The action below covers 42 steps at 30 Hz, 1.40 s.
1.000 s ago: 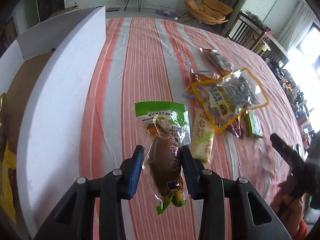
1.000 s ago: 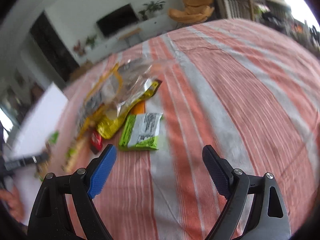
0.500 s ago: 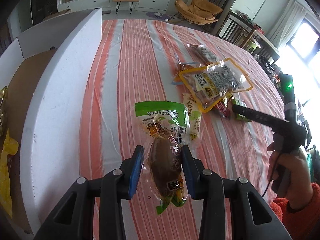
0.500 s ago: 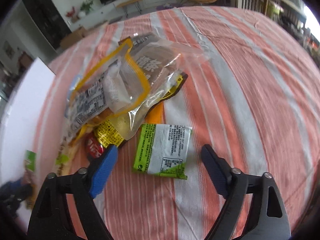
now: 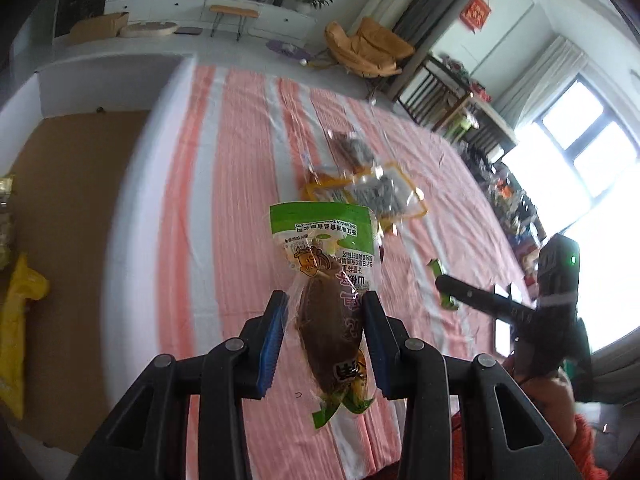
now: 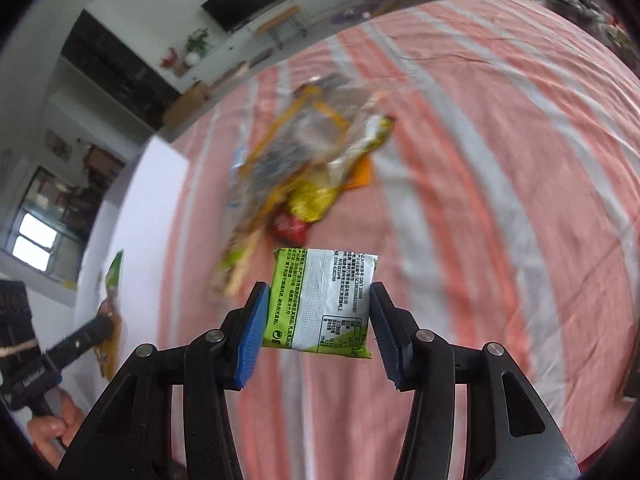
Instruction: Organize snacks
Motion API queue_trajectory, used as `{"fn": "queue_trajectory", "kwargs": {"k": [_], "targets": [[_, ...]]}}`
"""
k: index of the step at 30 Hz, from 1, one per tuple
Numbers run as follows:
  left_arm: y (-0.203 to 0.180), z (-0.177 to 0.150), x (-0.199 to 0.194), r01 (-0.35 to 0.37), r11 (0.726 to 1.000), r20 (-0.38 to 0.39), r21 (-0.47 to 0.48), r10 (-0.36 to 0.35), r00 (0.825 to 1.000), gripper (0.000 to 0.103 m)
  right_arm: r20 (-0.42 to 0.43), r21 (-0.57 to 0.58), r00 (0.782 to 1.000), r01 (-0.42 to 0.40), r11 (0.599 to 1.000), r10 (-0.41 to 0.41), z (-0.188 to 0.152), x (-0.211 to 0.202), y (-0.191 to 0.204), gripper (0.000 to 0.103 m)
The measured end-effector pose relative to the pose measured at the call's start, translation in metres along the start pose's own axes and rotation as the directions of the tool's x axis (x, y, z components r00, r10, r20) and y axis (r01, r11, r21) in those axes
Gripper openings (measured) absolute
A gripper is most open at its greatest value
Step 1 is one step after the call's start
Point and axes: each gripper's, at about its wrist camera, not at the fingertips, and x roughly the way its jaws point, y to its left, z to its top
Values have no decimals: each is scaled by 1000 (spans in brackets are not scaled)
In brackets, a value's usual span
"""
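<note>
My left gripper is shut on a clear pouch with a green top and a brown snack inside, and holds it above the striped cloth. The jaws of my right gripper are closing. Its pads press both sides of a flat green and white packet, which hangs clear of the table. The right wrist view shows the left gripper's pouch at the far left beside the white box. Behind both packets lies the loose snack pile.
A white foam box with a brown cardboard floor stands at the left, with a yellow bag inside. The pile holds a yellow-edged clear bag, dark snacks and a red wrapper. The table carries a pink-and-grey striped cloth. A hand grips the left tool.
My right gripper came down over the green and white packet, narrowed onto it and raised it off the cloth. My left gripper rose with the pouch still in it.
</note>
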Motion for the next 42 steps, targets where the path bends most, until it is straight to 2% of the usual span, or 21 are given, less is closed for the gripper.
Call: {"fn": "queue_trajectory", "kwargs": {"k": [3,5,8,9,10,11,12,13,15,17,18,20,23,26,28,30,32,35,37,40,42], "targets": [[26,10,-46,-55,998,69,-33,57,996,37,13,-87,995,-98,991,99,0,-11,59,52],[54,15,-83,-140,988,121,-60,147,982,38,7,-159,981,-191,969,195,4,-17,114,52],[99,13,-123,-287,951,160,-112,303,940,41,-49,-258,945,-325,910,324,7,-11,198,53],[113,10,-132,-339,933,164,-122,356,920,44,-76,-287,930,-367,885,361,7,-3,230,53],[131,7,-137,-399,907,159,-137,417,895,58,-98,-310,916,-399,863,388,5,7,255,57],[146,4,-139,-425,891,149,-160,447,882,69,-128,-334,905,-425,841,406,2,18,278,72],[159,1,-141,-432,882,141,-190,460,877,87,-167,-347,895,-446,825,414,-1,30,295,77],[177,-5,-142,-419,875,135,-242,458,878,88,-211,-350,891,-453,820,402,-7,46,312,77],[191,-14,-141,-405,866,117,-292,453,884,88,-221,-343,902,-427,836,370,-16,61,320,77],[183,-20,-138,-385,876,139,-292,437,889,88,-189,-357,922,-385,851,338,-23,61,309,77],[177,-20,-138,-376,883,157,-280,429,890,88,-157,-380,939,-343,859,305,-26,56,299,77],[149,-16,-134,-342,912,210,-226,388,897,88,-56,-424,978,-207,882,203,-31,43,266,77],[92,-5,-120,-251,963,265,-100,269,926,90,60,-419,997,-28,908,58,-34,29,214,78],[22,2,-95,-155,987,268,50,136,954,98,163,-383,980,174,907,-119,-39,21,152,78],[-25,1,-70,-91,988,237,127,59,970,102,200,-351,950,299,887,-241,-43,23,108,78],[-54,0,-42,-43,985,195,167,10,981,102,206,-307,926,369,877,-318,-42,26,71,77],[-79,-3,-1,-34,982,127,185,10,992,102,194,-266,909,410,873,-368,-34,29,39,78],[-89,-9,54,-80,981,67,175,70,995,102,181,-223,892,447,866,-414,-24,36,6,78],[-86,-14,80,-127,975,61,183,118,991,102,179,-207,890,452,868,-420,-17,38,-2,77],[-77,-21,116,-229,953,82,197,216,973,102,180,-210,894,443,872,-411,-9,43,-7,78],[-63,-25,133,-250,952,70,178,242,968,102,192,-221,888,453,863,-417,-15,46,-13,78]]}}
